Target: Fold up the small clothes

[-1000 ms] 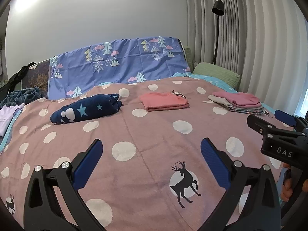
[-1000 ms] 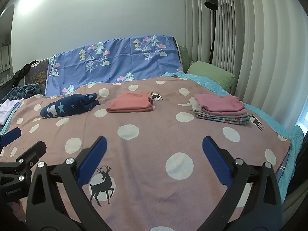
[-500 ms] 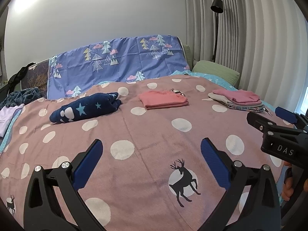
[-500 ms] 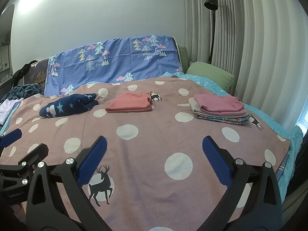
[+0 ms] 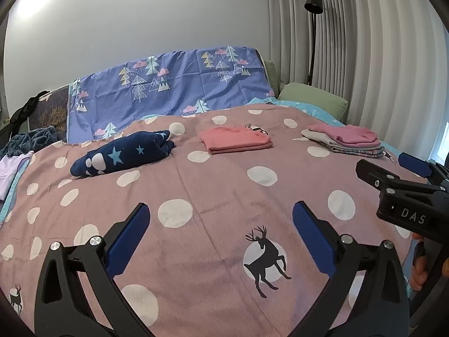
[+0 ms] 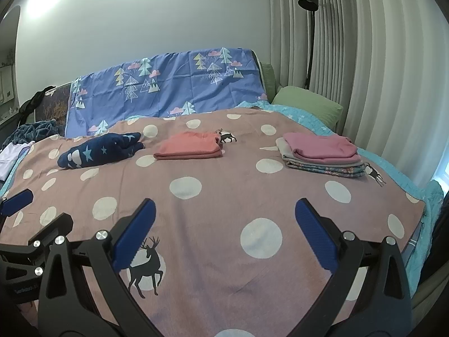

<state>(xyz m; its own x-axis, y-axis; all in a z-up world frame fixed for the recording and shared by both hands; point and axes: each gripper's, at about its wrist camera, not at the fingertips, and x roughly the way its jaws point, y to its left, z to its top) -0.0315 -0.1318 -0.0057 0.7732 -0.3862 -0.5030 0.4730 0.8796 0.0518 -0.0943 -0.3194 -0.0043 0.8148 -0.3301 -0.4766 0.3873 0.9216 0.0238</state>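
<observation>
On the pink polka-dot blanket (image 5: 219, 185) (image 6: 224, 196) lie three clothing items. A navy star-print garment (image 5: 123, 156) (image 6: 98, 153) is bunched at the far left. In the middle lies a folded salmon garment (image 5: 235, 141) (image 6: 190, 148). A stack of folded clothes (image 5: 345, 140) (image 6: 322, 154) with a pink piece on top sits at the far right. My left gripper (image 5: 220, 230) is open over the near blanket, holding nothing. My right gripper (image 6: 224, 229) is open too, just to the right of the left one, and appears side-on (image 5: 404, 185) in the left wrist view.
A blue tree-print sheet (image 5: 168, 92) hangs over the headboard. A green pillow (image 6: 308, 104) and a black floor lamp (image 6: 308, 28) stand by the curtains at the right. Dark and lilac clothes (image 5: 19, 148) are heaped off the bed's left side. The bed's right edge (image 6: 421, 205) drops off.
Both views have shifted slightly: the clothes sit a little lower and nearer in frame. Both grippers stay open with nothing taken hold of.
</observation>
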